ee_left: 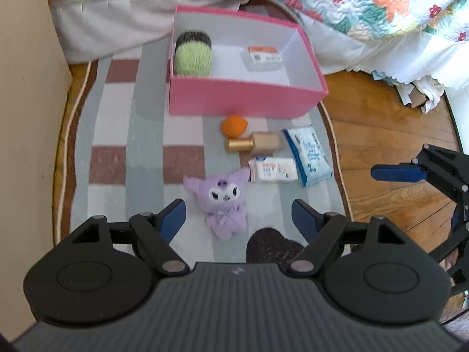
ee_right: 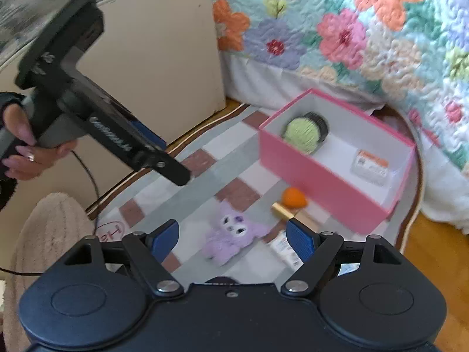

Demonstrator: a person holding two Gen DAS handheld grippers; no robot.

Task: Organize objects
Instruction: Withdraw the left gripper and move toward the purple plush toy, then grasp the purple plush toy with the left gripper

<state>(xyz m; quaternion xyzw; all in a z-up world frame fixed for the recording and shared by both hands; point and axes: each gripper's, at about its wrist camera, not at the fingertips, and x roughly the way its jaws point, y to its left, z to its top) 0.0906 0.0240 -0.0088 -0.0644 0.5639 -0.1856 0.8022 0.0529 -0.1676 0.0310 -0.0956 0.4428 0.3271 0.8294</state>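
Note:
A pink box (ee_left: 243, 99) (ee_right: 322, 182) stands open on the checked rug; inside lie a green yarn ball (ee_left: 193, 57) (ee_right: 302, 133) and a small white-orange packet (ee_left: 263, 57) (ee_right: 370, 165). In front of it lie an orange sponge (ee_left: 233, 124) (ee_right: 293, 196), a gold-capped bottle (ee_left: 255, 143) (ee_right: 283, 211), two tissue packs (ee_left: 274, 170) (ee_left: 307, 155) and a purple plush toy (ee_left: 224, 205) (ee_right: 231, 234). My left gripper (ee_left: 239, 220) is open above the plush. My right gripper (ee_right: 231, 234) is open, also over the plush, and empty.
A floral quilt (ee_left: 351, 3) (ee_right: 351, 35) hangs off the bed behind the box. A beige wall panel (ee_right: 164, 67) stands at the left. Wooden floor (ee_left: 381, 146) lies right of the rug. A dark heart-shaped object (ee_left: 272, 246) lies near my left gripper.

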